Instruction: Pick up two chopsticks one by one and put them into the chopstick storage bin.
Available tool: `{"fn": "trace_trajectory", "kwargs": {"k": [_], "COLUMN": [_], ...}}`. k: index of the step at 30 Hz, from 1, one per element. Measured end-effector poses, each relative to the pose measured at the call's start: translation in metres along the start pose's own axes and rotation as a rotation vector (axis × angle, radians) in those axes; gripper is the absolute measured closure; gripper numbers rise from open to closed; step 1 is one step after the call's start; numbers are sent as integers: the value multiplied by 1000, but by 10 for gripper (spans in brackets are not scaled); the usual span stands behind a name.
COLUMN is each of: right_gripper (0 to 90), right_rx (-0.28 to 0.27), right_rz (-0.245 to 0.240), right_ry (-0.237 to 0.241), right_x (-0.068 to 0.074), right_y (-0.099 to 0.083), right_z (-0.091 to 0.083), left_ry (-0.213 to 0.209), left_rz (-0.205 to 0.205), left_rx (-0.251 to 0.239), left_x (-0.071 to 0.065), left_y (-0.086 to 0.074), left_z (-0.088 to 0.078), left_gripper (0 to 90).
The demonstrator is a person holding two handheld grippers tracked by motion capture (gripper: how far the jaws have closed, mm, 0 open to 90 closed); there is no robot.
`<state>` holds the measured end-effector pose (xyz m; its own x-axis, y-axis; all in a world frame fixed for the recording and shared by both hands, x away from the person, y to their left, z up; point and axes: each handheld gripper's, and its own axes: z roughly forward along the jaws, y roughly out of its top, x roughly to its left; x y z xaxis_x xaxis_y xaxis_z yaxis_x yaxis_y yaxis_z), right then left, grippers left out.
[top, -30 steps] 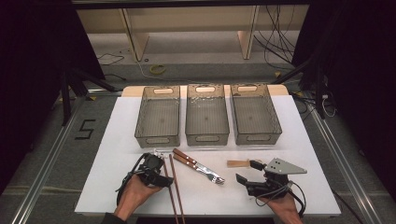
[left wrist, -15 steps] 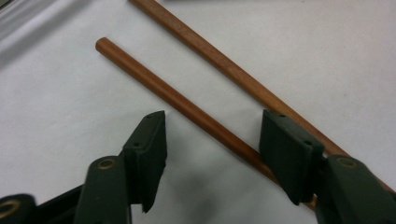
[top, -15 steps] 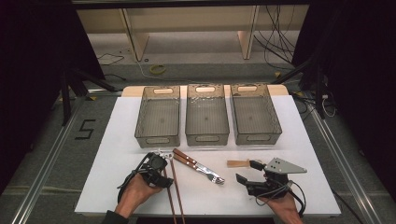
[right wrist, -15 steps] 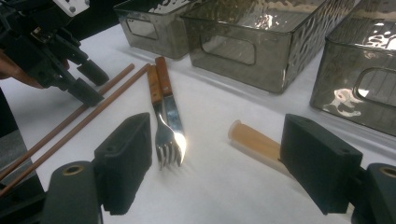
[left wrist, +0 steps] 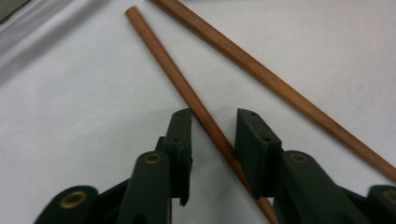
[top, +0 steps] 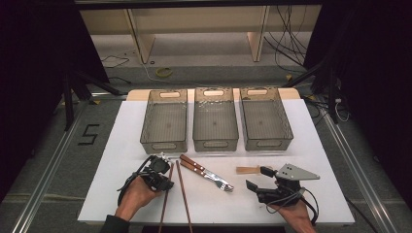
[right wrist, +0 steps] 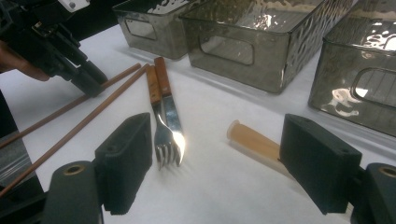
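2 hands rest low on the white table (top: pixel 121 145), at 7 and 5 o'clock. Left gripper (left wrist: pixel 213 135) tilts down; its jaws, just closing, straddle a chopstick (left wrist: pixel 187 93) with slim gaps either side. Right gripper (right wrist: pixel 215 163) lies level, jaws wide and empty. 3 grey bins (top: pixel 215 119) stand at 12 o'clock.

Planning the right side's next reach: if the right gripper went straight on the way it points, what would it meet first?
Probably the fork and knife lying together just ahead of the open right gripper; the wooden handle sits toward its far jaw. Depth is uncertain.
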<state>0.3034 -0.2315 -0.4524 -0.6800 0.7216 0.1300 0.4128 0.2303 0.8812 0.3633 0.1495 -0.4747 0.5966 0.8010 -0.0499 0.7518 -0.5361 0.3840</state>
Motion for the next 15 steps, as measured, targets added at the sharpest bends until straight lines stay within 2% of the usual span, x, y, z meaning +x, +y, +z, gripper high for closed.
{"fn": "trace_trajectory", "kwargs": {"k": [4,8,15], "right_gripper": [263,264,266], "right_rx": [-2,-1,0], "right_rz": [-1,-2,-5], "right_ry": [-1,0,3], "right_x": [0,-1,0], "right_y": [0,0,1], "right_z": [0,0,0], "left_ry": [6,-9,-6], "left_rz": [0,-19,-46], "left_rx": [1,-10,-29], "left_x": [1,6,11], "left_y": [0,-2,-5], "left_z": [0,-1,-2], "left_gripper": [723,760,825]}}
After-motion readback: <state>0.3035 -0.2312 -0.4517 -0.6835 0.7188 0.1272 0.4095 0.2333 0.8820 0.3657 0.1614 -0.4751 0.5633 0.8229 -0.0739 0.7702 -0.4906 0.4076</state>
